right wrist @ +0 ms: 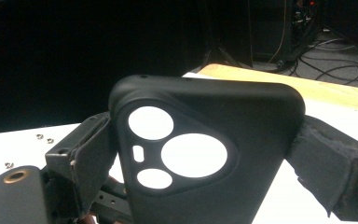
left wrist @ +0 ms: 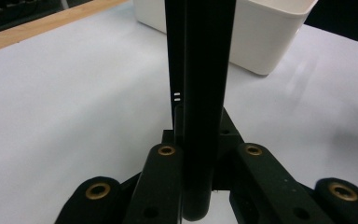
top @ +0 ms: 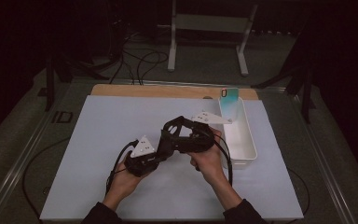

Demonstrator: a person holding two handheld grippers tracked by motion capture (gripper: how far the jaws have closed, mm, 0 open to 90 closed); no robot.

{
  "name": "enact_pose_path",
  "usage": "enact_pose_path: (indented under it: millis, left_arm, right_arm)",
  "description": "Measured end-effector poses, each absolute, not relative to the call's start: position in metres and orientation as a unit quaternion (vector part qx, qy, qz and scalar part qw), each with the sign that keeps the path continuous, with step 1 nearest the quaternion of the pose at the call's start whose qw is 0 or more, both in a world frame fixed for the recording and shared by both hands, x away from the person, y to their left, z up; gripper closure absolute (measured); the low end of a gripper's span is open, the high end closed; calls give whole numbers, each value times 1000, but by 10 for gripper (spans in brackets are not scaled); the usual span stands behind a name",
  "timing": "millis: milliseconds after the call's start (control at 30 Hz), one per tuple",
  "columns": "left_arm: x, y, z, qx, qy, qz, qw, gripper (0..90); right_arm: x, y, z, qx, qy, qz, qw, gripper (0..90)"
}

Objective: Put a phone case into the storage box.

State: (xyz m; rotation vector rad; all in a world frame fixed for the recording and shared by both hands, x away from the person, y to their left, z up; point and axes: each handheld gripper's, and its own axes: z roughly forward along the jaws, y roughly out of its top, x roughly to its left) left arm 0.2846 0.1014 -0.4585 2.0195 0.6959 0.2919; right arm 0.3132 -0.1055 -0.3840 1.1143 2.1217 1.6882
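A black phone case [right wrist: 223,140] with three round camera cut-outs stands upright between the foam pads [right wrist: 91,158] of my right gripper [right wrist: 205,154], which is shut across its width. In the high view the two grippers meet over the middle of the white mat, with the case [top: 175,125] between them. My left gripper [top: 167,141] points up and to the right at it. In the left gripper view the case [left wrist: 198,116] shows edge-on, and the left gripper [left wrist: 200,56] has its jaws tight against both flat faces. A hand holds each gripper.
A long white bin [top: 247,140] lies just right of the grippers, with a teal phone-shaped item [top: 230,95] leaning at its far end. The white mat [top: 98,140] ends at a wooden strip [top: 168,90]. Cables and a metal stand [top: 205,23] lie beyond the table.
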Motion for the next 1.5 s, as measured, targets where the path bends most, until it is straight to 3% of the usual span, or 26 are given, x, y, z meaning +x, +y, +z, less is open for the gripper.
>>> enact_pose_path:
  millis: [500,600,800,1033,1200,1333,1500]
  left_arm:
    - [284,99,-460,828,282,120,470,842]
    - [284,99,-460,825,281,115,477,807]
    - [286,103,-459,824,279,101,482,562]
    - [285,108,-456,814,294,119,486,335]
    - [284,113,-455,805,313,140,484,108]
    - [284,122,-455,797,318,146,491,17]
    - [280,136,-456,791,320,162,496,2]
  right_arm:
    - [312,-106,-385,387,721,565,107,138]
    - [312,-105,-385,386,721,566,105,140]
    - [312,-102,-387,381,726,563,105,141]
    - [313,-104,-387,381,725,564,106,140]
    - [313,-105,-387,381,725,563,108,140]
    - [313,-106,-387,382,724,564,110,140]
    - [313,-106,-388,382,724,563,110,140]
